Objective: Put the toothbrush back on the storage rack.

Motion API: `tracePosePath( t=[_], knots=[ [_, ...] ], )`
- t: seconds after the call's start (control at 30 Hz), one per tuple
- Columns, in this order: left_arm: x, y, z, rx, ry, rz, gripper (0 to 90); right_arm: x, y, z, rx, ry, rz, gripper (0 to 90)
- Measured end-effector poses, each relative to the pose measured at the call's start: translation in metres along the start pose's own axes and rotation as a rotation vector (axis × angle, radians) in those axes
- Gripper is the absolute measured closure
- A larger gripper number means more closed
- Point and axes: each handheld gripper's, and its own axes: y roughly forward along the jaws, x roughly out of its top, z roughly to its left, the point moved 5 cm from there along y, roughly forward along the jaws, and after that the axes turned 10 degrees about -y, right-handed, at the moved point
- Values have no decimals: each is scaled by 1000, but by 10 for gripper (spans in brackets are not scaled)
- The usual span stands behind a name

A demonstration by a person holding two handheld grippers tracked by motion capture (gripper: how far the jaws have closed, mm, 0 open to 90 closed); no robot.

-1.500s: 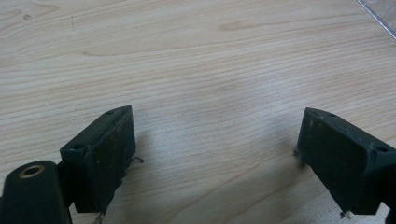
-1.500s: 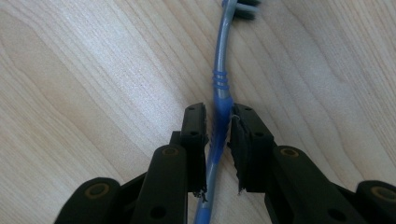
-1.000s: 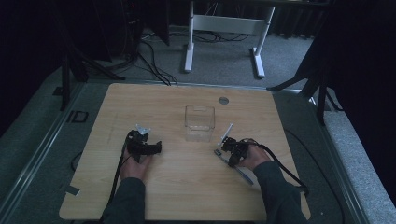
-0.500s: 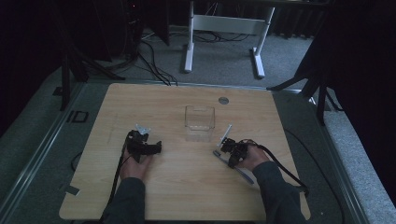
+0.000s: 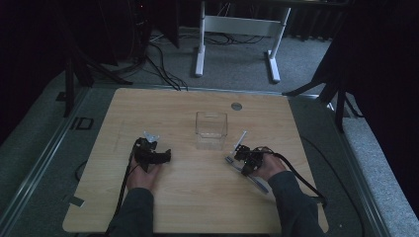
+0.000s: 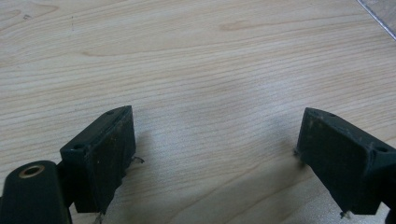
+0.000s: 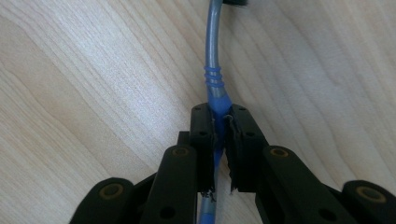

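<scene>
Clamping a slim blue-grip pen (image 7: 215,95) between its 2 jaws, which have just been closing, the right gripper (image 7: 220,122) rests low on the wooden table (image 5: 197,197), near the clear plastic box (image 5: 211,129). The left gripper (image 6: 215,154) hovers with jaws wide apart over bare wood.

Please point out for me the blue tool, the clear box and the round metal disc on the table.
Blue tool (image 7: 215,95), right gripper view: the ribbed blue neck above the jaws.
Clear box (image 5: 211,129), high view: its front wall.
Metal disc (image 5: 236,105), high view: its centre.
</scene>
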Motion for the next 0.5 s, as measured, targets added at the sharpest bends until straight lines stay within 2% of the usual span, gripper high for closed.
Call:
tracePosePath(
  t=[0.3,0.5],
  knots=[
    [0,0,0,0,0,0,118,5,-15,2,-20,-10,-43,815],
    [0,0,0,0,0,0,118,5,-26,0,-28,-1,-87,814]
  ],
)
